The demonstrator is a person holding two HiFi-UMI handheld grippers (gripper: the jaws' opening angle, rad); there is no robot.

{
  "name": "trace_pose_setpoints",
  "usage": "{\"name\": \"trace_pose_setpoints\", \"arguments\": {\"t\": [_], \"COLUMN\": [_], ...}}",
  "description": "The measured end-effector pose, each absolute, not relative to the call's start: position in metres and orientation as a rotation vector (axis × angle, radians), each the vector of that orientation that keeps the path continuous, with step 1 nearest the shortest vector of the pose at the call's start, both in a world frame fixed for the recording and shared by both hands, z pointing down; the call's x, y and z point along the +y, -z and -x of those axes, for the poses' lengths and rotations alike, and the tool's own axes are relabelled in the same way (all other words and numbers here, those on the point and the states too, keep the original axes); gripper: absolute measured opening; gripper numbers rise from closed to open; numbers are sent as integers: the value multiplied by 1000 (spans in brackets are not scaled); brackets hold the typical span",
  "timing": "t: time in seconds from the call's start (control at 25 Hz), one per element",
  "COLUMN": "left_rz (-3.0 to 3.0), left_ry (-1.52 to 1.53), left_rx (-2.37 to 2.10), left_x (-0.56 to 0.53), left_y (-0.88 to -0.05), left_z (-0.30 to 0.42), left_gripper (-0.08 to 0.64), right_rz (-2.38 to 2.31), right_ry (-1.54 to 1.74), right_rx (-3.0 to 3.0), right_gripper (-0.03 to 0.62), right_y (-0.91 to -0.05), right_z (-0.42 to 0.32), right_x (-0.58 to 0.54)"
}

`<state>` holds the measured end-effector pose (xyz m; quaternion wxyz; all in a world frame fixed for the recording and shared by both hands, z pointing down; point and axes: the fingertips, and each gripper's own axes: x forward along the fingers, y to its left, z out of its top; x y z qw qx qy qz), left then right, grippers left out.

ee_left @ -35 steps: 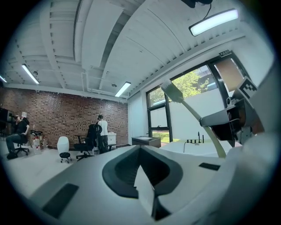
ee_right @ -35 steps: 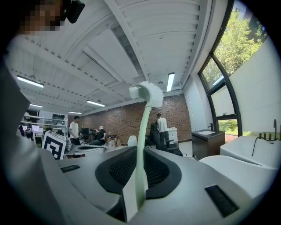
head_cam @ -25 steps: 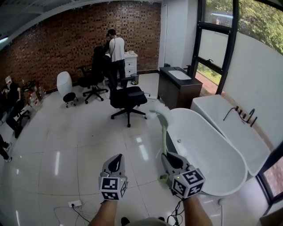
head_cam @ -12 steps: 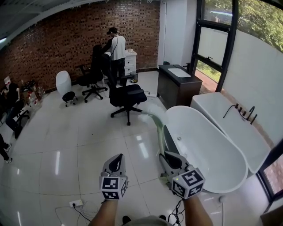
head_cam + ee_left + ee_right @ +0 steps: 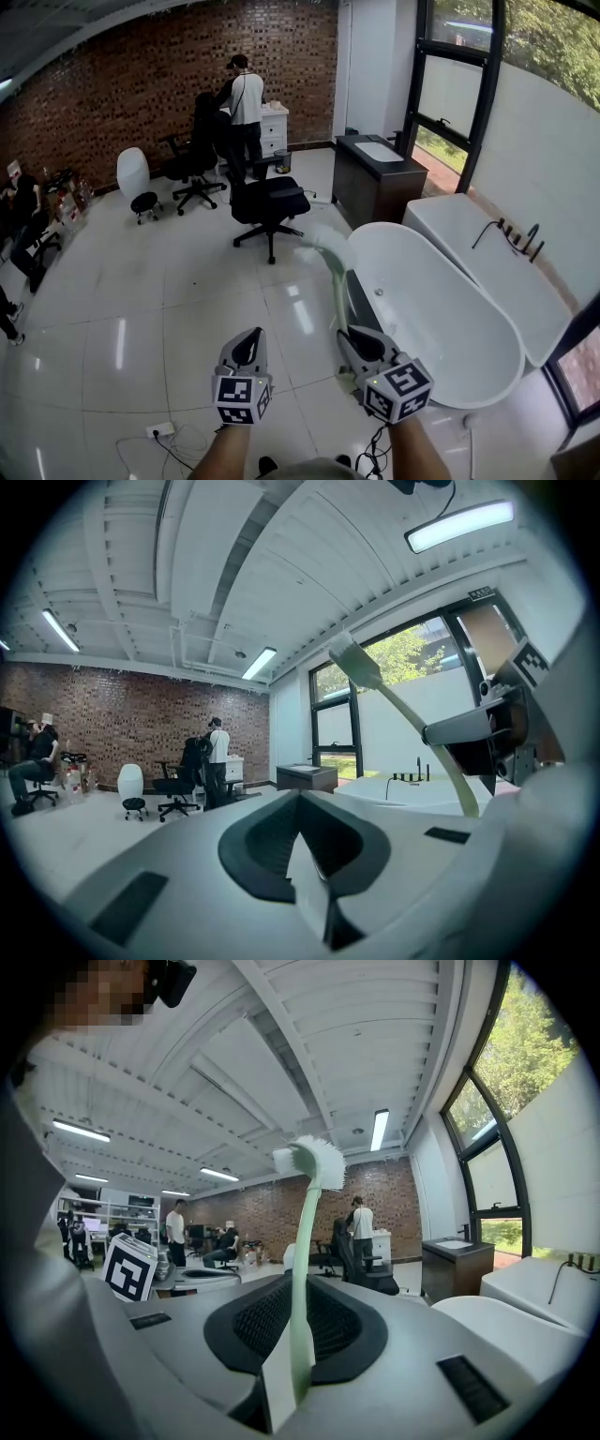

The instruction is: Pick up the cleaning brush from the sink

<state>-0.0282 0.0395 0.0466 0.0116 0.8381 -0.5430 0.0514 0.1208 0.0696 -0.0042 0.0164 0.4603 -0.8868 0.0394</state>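
The right gripper [image 5: 352,339] has its jaws closed all the way onto the lower end of the cleaning brush [image 5: 338,281], pinching the thin handle between the ribbed black pads. The left gripper [image 5: 248,341] sits beside it, level with it and apart from it, its jaws together with nothing between them. Both grippers are smooth grey plastic, each with a cube of black-and-white square markers at the back.

The brush has a slim, pale green plastic handle with a slight bend, ending in a small head of white bristles. Its long axis runs up and away from the person. The head is the far, high end, and in the head view it leans a little to the left. In the right gripper view the handle rises almost upright from the jaws and the bristles fan to the right. The brush is in the air, over the floor at the near rim of the bathtub [image 5: 441,323], a glossy white oval. Below lies a shiny white tiled floor [image 5: 169,309]. Further off stands a dark cabinet with a white sink [image 5: 380,154], well apart from the brush.
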Motion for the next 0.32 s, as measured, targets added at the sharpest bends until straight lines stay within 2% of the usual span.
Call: {"name": "trace_pose_setpoints", "arguments": {"t": [0.32], "left_rz": [-2613], "left_ry": [-163], "left_rx": [-1678], "left_x": [30], "left_y": [-45], "left_z": [27], "left_gripper": [-2], "right_rz": [-1424], "right_ry": [-145], "right_rx": [-2741], "right_gripper": [37], "right_y": [2], "right_z": [-121], "right_x": [61]}}
